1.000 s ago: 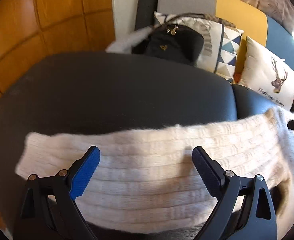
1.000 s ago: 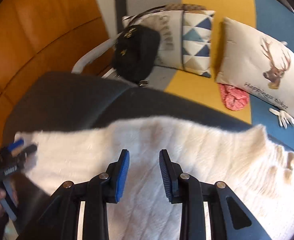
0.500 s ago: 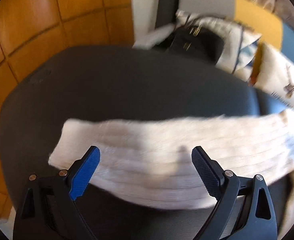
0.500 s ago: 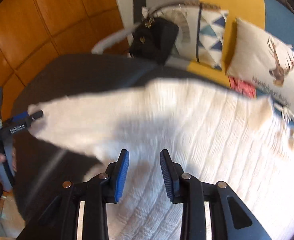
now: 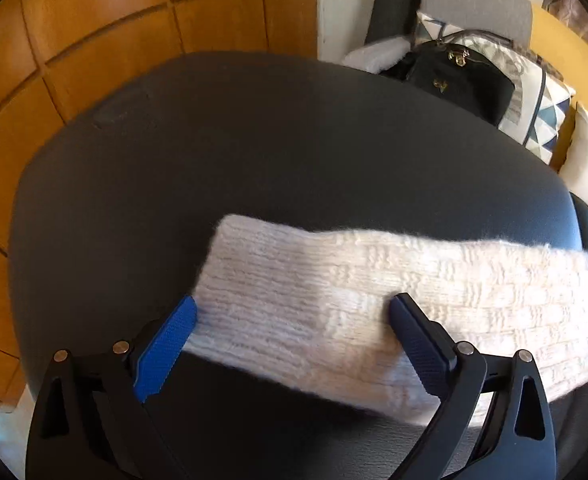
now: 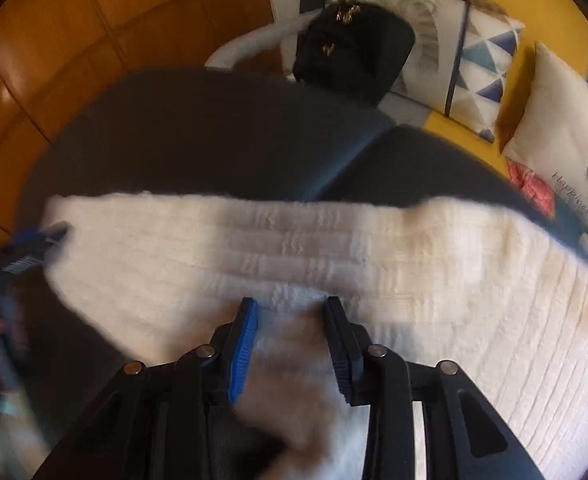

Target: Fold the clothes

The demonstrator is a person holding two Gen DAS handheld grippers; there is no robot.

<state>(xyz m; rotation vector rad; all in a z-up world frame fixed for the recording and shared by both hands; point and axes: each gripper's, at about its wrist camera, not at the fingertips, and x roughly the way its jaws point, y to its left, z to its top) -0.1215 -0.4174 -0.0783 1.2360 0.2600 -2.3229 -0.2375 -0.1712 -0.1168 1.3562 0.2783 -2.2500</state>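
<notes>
The cream sweater (image 6: 374, 264) lies across the dark worktop (image 5: 253, 152) at mid-frame, its sleeve between the left gripper (image 5: 291, 320)'s wide-open jaws, while the right gripper (image 6: 291, 312)'s jaws, just opening, straddle unpinched knit; pinch the sleeve's end squarely before folding inward.

Cream ribbed sweater (image 5: 394, 300), seemingly brown-smudged; black seat (image 5: 253, 152).

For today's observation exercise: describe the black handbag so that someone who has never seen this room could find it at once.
Start at the dark padded surface where the cream knitted sweater lies. Look past its far edge to the sofa with the yellow seat. The black handbag sits there against a triangle-patterned cushion; it is the only black thing among pale cushions, with small gold hardware on top.
</notes>
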